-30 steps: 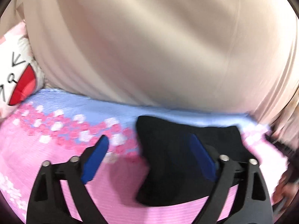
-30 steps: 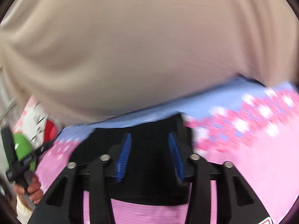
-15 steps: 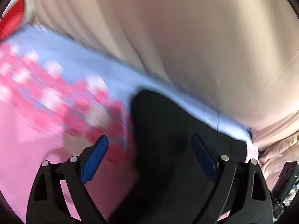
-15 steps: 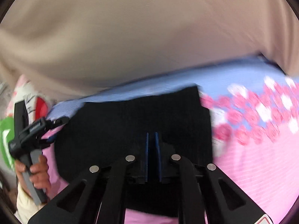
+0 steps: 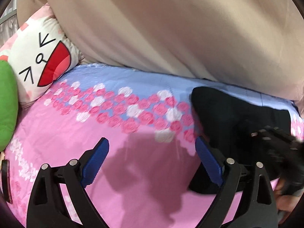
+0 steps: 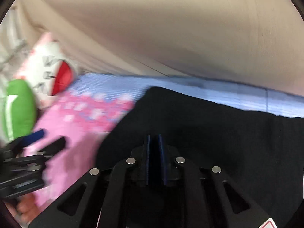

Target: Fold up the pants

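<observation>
The black pants [image 5: 233, 117] lie folded on the pink and blue bed cover at the right in the left wrist view. My left gripper [image 5: 150, 159] is open and empty over bare pink cover, left of the pants. In the right wrist view the pants [image 6: 209, 125] fill the lower right. My right gripper [image 6: 154, 142] is shut, with its blue pads nearly together on the black cloth. The right gripper shows blurred at the far right in the left wrist view [image 5: 275, 144]. The left gripper shows at the left edge in the right wrist view [image 6: 34, 142].
A white cushion with a cartoon face [image 5: 39, 60] and a green plush [image 5: 7, 104] lie at the left. A beige curtain [image 5: 171, 28] hangs along the far edge of the bed. The floral bed cover [image 5: 114, 125] spreads under both grippers.
My right gripper closed from open to shut on the pants. My left gripper swung left off the pants, staying open. The right wrist view turned left and is blurred.
</observation>
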`<state>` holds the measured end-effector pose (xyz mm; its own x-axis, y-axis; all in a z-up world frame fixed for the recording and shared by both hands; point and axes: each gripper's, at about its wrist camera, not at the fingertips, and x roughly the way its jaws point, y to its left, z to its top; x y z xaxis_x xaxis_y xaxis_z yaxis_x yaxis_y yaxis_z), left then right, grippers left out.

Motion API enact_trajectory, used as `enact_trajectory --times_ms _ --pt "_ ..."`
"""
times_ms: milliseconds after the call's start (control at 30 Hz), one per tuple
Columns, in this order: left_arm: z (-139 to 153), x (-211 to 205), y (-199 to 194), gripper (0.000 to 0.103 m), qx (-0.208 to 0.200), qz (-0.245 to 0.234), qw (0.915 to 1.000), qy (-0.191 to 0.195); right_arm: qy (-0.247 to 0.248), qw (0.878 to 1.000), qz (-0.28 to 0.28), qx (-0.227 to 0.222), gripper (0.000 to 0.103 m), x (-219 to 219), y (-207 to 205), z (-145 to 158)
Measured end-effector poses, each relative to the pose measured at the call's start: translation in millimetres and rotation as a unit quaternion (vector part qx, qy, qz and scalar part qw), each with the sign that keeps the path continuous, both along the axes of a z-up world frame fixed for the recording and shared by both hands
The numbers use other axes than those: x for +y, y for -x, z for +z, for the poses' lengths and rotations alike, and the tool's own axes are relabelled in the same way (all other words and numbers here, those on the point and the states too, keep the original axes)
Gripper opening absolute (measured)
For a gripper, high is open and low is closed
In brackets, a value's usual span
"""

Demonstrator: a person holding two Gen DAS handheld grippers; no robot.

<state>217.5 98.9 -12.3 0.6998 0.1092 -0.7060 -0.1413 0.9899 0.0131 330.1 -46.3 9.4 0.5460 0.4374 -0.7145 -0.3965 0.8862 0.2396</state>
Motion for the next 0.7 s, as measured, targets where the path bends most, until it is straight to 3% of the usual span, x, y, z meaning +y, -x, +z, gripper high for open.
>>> enact_trajectory --times_ms 33,67,100,167,267,367,400,433,500,600,633,700 --pt "-2.0 8.5 6.4 0.092 0.003 0.003 1.0000 0.003 0.004 1.000 0.002 -0.001 0.013 3.4 7.6 3.7" --pt "-5.4 16.5 13.7 0.092 0.010 0.002 0.9999 0.006 0.016 1.000 0.003 -0.001 0.020 6.8 16.2 5.0" --pt "-9.0 24.5 18.1 0.092 0.017 0.001 0.9998 0.012 0.034 0.999 0.003 0.000 0.042 11.8 30.1 4.9" --pt "-14.4 36.5 27.3 0.092 0.029 0.002 0.9992 0.029 0.034 0.999 0.022 -0.004 0.063 18.2 56.7 3.2" --pt "-22.0 52.5 46.2 0.092 0.034 0.012 0.9983 0.045 0.067 0.995 0.066 -0.013 0.063 52.4 85.9 -8.8" --pt "-27.9 59.7 60.6 0.092 0.030 0.027 0.9984 0.039 0.108 0.992 0.057 0.008 0.063 74.6 88.6 -33.1" --pt "-29.2 60.2 63.1 0.092 0.029 0.026 0.9986 0.036 0.086 0.995 0.048 0.035 0.063 70.1 87.5 -38.5" --pt "-30.2 60.5 66.1 0.092 0.027 0.026 0.9989 0.030 0.021 0.996 0.049 0.070 0.063 58.0 88.7 -40.6" --pt "-31.4 61.3 70.1 0.094 0.015 0.030 0.9993 0.018 -0.070 0.988 0.047 0.132 0.063 40.7 83.8 -50.3" --pt "-38.1 61.9 69.3 0.094 0.018 0.033 0.9990 0.025 -0.087 0.988 -0.005 0.130 0.063 36.1 64.8 -64.8" --pt "-41.6 62.5 68.5 0.094 0.022 0.032 0.9987 0.033 -0.121 0.985 -0.022 0.123 0.062 34.4 53.8 -67.9" --pt "-46.8 63.4 67.4 0.094 0.032 0.030 0.9983 0.039 -0.124 0.984 -0.042 0.122 0.019 37.0 40.5 -70.9"
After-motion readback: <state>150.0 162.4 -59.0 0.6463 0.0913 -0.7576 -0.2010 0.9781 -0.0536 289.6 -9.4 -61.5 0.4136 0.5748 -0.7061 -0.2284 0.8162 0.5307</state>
